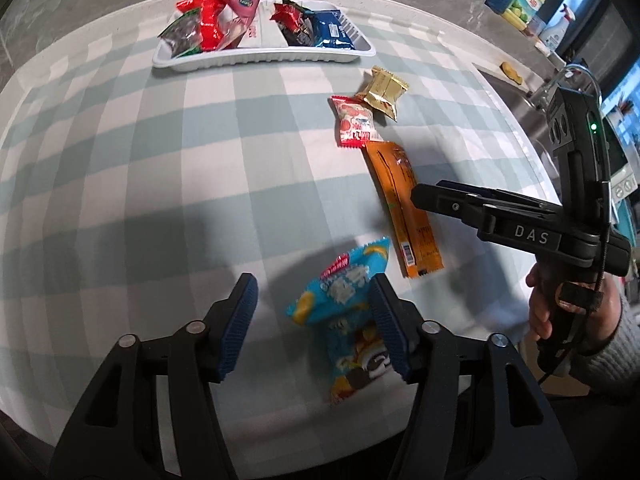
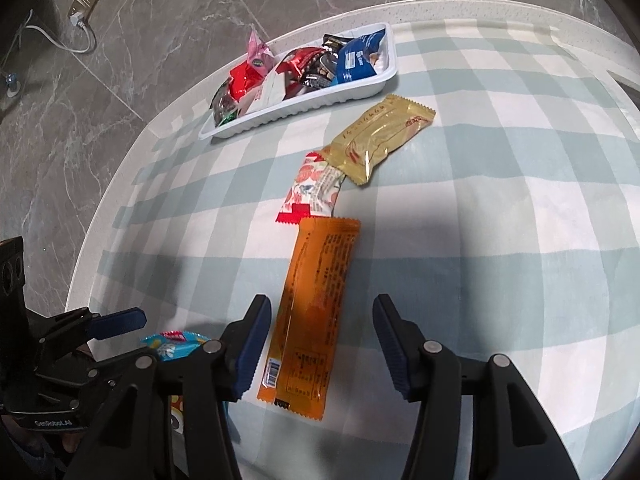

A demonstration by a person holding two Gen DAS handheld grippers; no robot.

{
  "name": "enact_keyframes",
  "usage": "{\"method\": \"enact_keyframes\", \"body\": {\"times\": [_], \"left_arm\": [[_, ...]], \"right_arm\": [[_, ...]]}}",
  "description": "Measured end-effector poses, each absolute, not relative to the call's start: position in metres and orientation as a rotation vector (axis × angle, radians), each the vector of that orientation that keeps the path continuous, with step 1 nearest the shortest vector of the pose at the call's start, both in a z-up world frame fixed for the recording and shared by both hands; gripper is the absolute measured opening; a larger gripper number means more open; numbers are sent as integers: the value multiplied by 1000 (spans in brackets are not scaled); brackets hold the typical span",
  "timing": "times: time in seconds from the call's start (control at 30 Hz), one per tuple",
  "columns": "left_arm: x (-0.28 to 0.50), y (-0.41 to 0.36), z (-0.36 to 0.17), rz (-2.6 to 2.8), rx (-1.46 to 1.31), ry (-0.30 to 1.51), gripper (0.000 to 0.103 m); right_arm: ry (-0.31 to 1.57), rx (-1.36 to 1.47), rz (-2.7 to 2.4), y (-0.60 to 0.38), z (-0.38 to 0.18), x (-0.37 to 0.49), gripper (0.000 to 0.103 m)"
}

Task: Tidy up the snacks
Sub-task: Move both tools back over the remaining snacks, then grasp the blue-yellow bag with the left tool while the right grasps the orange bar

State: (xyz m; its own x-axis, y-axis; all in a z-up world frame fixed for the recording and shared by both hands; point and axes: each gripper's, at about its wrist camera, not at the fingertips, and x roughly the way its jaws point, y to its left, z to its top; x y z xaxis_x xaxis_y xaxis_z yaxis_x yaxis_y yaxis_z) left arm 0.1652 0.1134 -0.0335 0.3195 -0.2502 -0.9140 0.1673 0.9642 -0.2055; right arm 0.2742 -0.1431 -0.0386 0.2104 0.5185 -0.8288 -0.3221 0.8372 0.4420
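Our half-spread right gripper (image 2: 316,344) straddles the orange bar (image 2: 310,312) lengthwise; our left gripper (image 1: 312,316), half-spread too, flanks the blue packet (image 1: 340,300).

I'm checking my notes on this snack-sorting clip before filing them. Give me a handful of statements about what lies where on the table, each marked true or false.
1. The white ribbed plastic tray already holds several wrapped snacks. True.
2. The long orange wrapper lies inside the tray. False: it lies on the checked tablecloth, between the open fingers of the right gripper.
3. The gold foil packet overlaps one end of the red-and-white packet. True.
4. The left gripper is clamped shut on the blue-and-yellow snack bag. False: its jaws stand apart, and only one pad is against the bag.
5. Every snack is already in the tray. False: four lie on the cloth.
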Motion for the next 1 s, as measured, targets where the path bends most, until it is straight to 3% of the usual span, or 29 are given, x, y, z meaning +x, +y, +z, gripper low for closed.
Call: {"method": "enact_keyframes", "body": {"times": [1.0], "left_arm": [[152,113,-50,-296,-211,1293,60]], "right_arm": [[1219,30,625,-107,-40,261,57]]}}
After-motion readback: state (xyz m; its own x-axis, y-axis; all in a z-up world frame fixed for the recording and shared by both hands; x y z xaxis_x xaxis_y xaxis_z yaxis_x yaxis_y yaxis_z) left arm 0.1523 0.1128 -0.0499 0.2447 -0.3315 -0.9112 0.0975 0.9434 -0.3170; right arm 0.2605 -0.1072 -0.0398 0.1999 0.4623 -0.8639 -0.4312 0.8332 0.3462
